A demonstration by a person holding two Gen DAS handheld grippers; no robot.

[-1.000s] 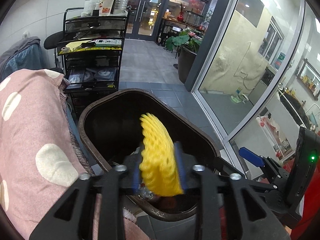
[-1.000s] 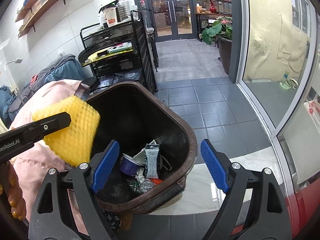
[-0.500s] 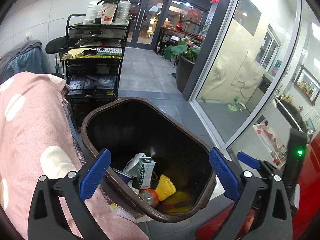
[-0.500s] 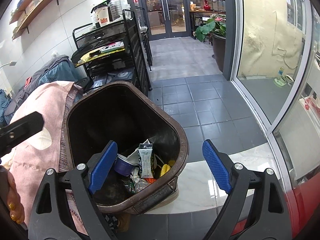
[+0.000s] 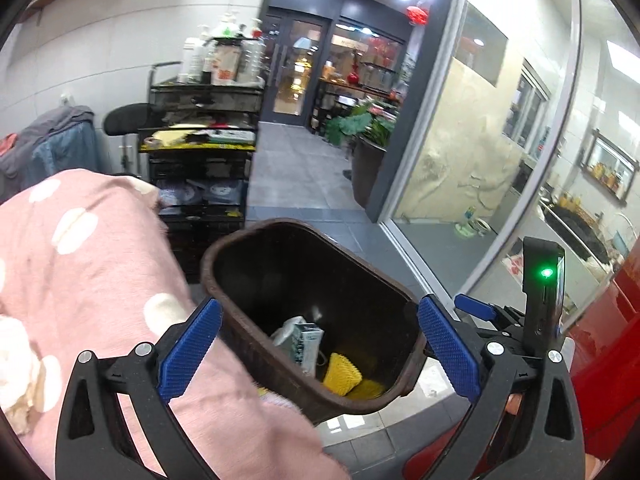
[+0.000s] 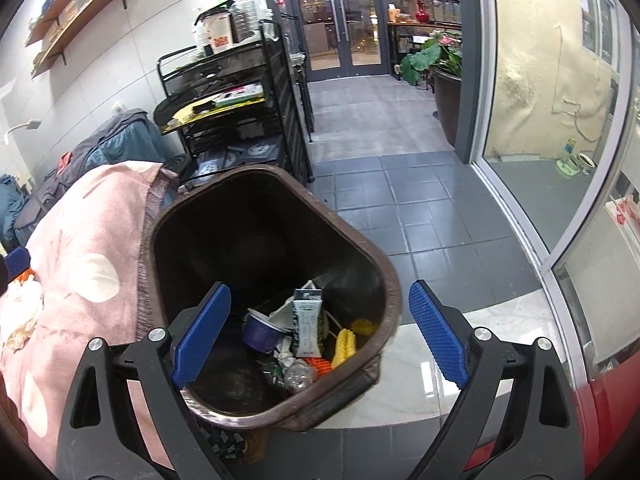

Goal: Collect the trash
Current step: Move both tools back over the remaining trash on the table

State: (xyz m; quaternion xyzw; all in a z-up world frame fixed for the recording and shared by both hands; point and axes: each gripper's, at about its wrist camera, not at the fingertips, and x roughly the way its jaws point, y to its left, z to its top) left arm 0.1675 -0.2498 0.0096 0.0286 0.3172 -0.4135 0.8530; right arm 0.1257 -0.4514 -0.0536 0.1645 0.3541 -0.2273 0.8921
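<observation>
down in the brown trash bin [image 5: 248, 280], near its right-hand wall, the yellow foam net [image 5: 342, 372] now lies among the other rubbish, just beside the milk carton [image 5: 306, 340]. a second ago the left hand-held gripper [image 5: 316, 352] had that net clamped between its blue pads above the bin's mouth; since then the jaws have sprung wide apart and the net has dropped, and nothing sits between them now. the same gripper has also pulled back and up a little, so the bin looks smaller and lower in its view, with the pink spotted blanket [image 5: 80, 264] filling more of the left side.

from the right wrist view the right hand-held gripper [image 6: 320, 336] hangs over the near rim with its jaws spread and empty; they have just been opening a touch further, with only the bin's contents seen between them. the net [image 6: 345, 342] shows there beside the carton [image 6: 306, 320] and a purple cup [image 6: 260, 330].

this piece looks delivered. both grippers are free, so the likely next step is to go and find another piece of trash; none is clearly in view outside the bin.
</observation>
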